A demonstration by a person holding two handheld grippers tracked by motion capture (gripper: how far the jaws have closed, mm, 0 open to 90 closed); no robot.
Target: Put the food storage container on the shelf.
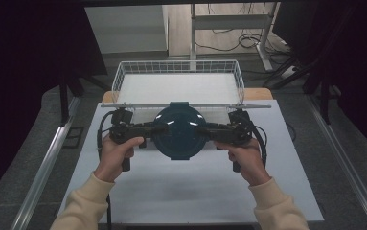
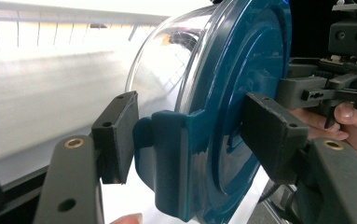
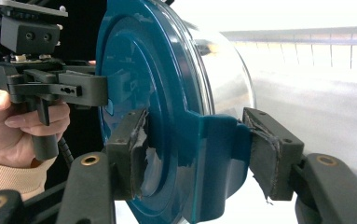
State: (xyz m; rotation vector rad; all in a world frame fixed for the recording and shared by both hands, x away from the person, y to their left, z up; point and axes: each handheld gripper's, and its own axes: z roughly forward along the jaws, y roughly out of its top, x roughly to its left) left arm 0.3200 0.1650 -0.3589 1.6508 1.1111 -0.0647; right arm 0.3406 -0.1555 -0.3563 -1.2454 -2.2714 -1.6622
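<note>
Left hand [image 1: 116, 154]: I saw it low and left of centre in the high view, cream sleeve running off the bottom edge, wrapped round the handle.
Left gripper [image 1: 158, 129]: it reached rightward to the container's left edge; in the left gripper view [image 2: 185, 135] its two black jaws sat either side of the teal side clip, the right pad against the lid face, the left pad close to the clip but I could not tell if it touched. I read it as pinching the container.
Container [image 1: 178, 130]: a clear round bowl with a teal lid [image 2: 241, 93], in the middle of the high view, lid towards the camera, held between both grippers just in front of the wire basket.
Wire basket [image 1: 119, 79]: white, upper centre of the high view, behind the container.
Right gripper [image 1: 201, 130]: it came in from the right; in the right gripper view [image 3: 192, 149] its worn pads pressed the opposite clip from both sides, clamped on the container.
Right hand [image 1: 246, 158]: low and right of centre, gripping its handle.
Table [image 1: 181, 191]: white top under it all.
</note>
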